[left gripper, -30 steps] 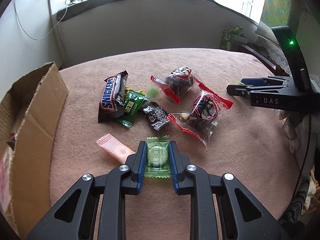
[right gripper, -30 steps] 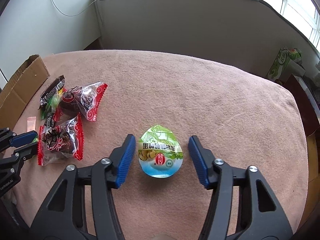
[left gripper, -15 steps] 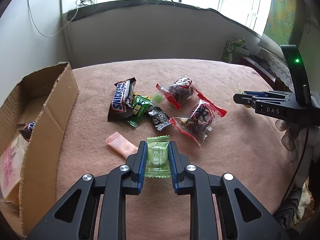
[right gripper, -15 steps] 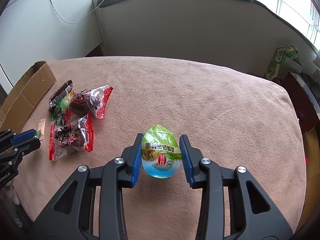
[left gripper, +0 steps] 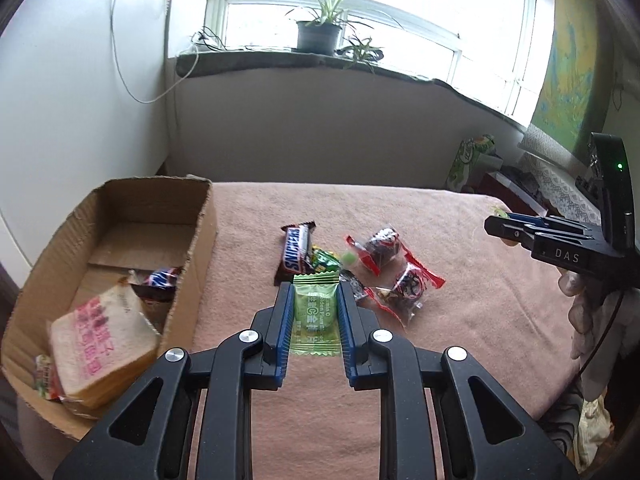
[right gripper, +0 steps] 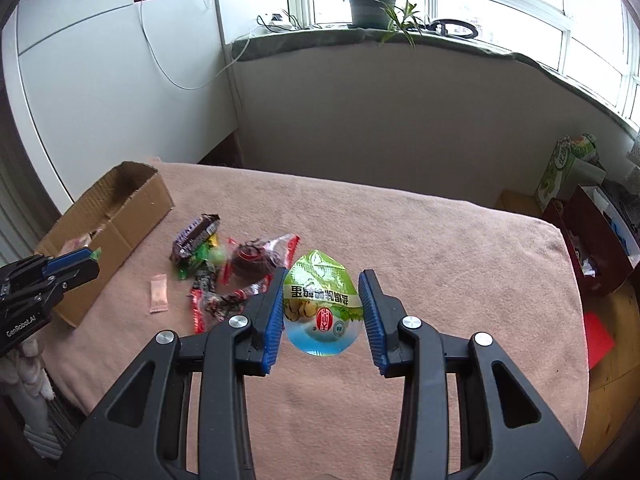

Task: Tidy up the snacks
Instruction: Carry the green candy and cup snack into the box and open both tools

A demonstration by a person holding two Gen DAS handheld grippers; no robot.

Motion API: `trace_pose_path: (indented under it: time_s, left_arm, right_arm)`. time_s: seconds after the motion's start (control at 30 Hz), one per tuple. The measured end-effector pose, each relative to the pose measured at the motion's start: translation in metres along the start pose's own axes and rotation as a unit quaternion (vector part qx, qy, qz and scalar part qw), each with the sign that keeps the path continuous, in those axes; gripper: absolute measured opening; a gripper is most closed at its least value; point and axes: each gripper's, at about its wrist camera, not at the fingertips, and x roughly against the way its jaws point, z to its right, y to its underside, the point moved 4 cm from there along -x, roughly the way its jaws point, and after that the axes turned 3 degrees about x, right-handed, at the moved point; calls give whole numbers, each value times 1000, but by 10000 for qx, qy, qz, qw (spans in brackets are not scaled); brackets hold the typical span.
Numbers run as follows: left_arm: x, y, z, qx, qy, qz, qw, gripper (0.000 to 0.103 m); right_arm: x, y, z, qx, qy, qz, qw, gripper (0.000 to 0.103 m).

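Pink tablecloth (right gripper: 420, 240), tools gripping green snacks

The right gripper (right gripper: 322, 314) clamps a green egg-shaped snack pack (right gripper: 321, 305) above the pink tablecloth (right gripper: 460, 280), right of the cardboard box (right gripper: 120, 216) and the snack pile (right gripper: 228, 268).

The counter (right gripper: 420, 240) wears a plain salmon-pink cloth. The left tongs (left gripper: 312, 320) are black with blue ribbed pads, as are the right tongs (right gripper: 322, 312). The candy wrapper (left gripper: 316, 320) is translucent green with white lettering. The egg-shaped packet (right gripper: 322, 304) is leaf-green above, pale blue below, with a red round seal. The cardboard box (left gripper: 200, 232) is plain brown.
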Motion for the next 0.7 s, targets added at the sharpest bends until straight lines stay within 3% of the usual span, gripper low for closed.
trace_pose_path:
  time_s: [0.33, 0.7]
  left_arm:
    - [40, -22, -71, 456, -461, 488, 9967, 20]
    - [52, -32, -150, 1011, -1010, 687, 9873, 20]
  right_arm:
    - [3, -49, -79, 534, -467, 321, 9970, 37]
    - [-39, -90, -155, 816, -999, 211, 9914, 37]
